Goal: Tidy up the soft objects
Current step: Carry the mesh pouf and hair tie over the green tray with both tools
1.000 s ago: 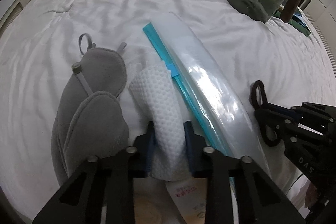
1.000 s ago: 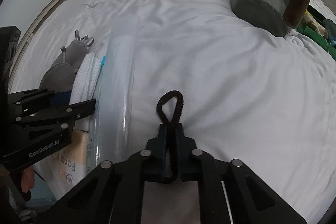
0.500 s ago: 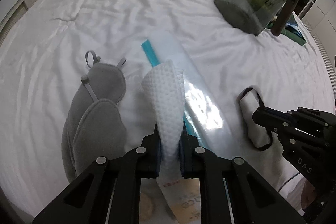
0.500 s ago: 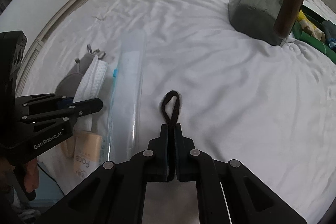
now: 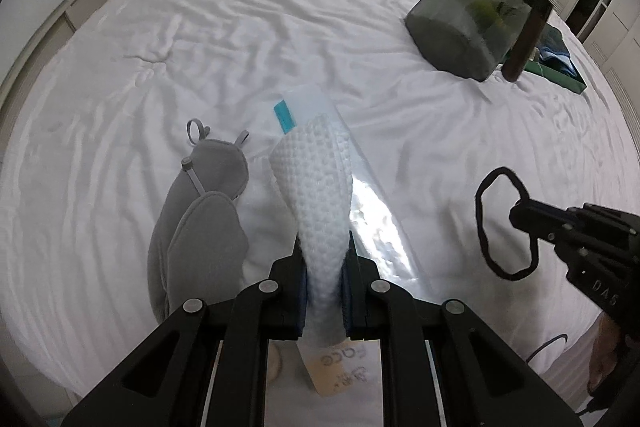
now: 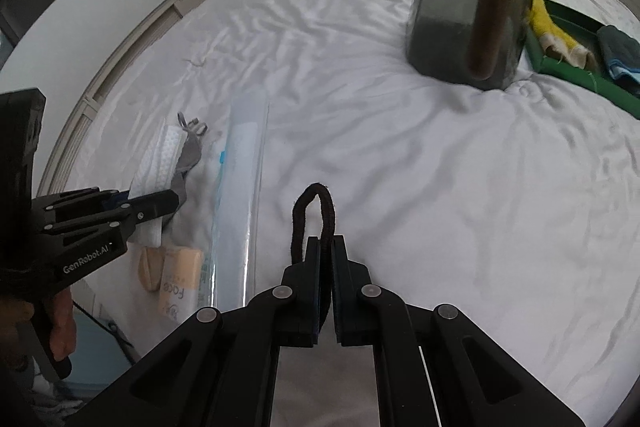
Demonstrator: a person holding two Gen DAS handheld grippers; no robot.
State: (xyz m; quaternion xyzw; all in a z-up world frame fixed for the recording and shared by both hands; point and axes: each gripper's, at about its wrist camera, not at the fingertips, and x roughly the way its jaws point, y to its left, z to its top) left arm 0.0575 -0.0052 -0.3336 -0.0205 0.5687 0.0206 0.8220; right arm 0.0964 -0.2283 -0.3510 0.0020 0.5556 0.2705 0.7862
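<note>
My left claw (image 5: 324, 279) pinches the white dimpled cloth (image 5: 316, 183) and my right claw (image 6: 327, 291) the black hair-tie loop (image 6: 314, 215), both lifted clear of the white bedsheet (image 5: 280, 27), probably for bagging in the clear zip bag (image 6: 240, 179).
</note>
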